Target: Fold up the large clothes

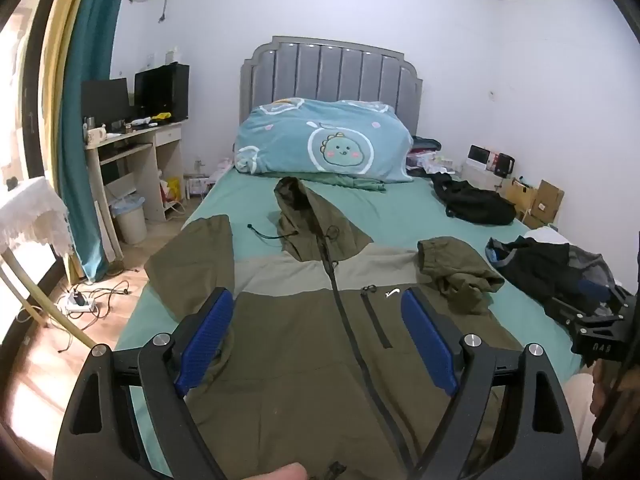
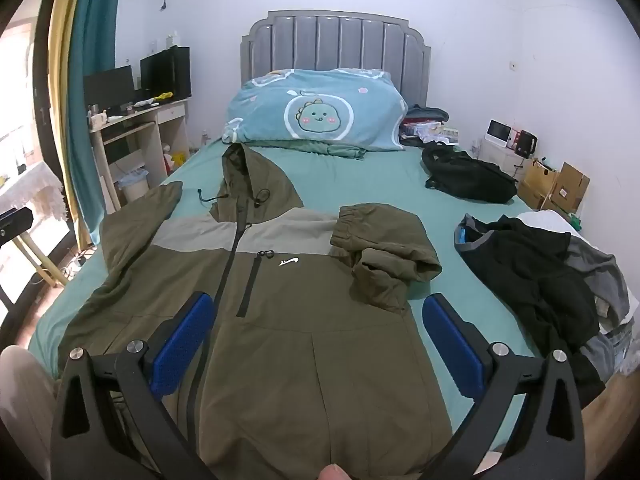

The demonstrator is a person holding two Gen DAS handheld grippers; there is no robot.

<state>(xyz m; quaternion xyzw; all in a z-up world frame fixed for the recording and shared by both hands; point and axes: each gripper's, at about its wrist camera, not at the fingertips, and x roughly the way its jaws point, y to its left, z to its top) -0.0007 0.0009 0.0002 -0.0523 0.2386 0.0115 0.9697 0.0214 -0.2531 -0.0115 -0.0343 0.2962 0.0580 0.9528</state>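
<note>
Folding from here risks a lopsided result: the olive-green hooded zip jacket with a pale grey chest band (image 2: 280, 320) lies front-up across the middle and lower centre of both views on the teal-sheeted bed (image 2: 360, 184), but its two sleeves do not match. One sleeve (image 2: 384, 252) sits bunched and doubled over at centre right of the right wrist view, the other (image 1: 192, 256) spreads flat at centre left of the left wrist view. Pinching the bunched sleeve may trap several layers and drag the body off line. The thin shell fabric probably slides on the sheet, so a one-sided pull could skew it. The loose black hood drawcord (image 1: 264, 234) could snag a fingertip. The heap of black and grey clothes (image 2: 532, 276) at the right edge lies close to the jacket; a wide sweep may catch it. Left gripper (image 1: 316, 340) hovers over the jacket's lower front, jaws spread wide, nothing between them. Right gripper (image 2: 320, 344) hovers likewise above the hem area, jaws spread, empty, aimed toward the headboard.
</note>
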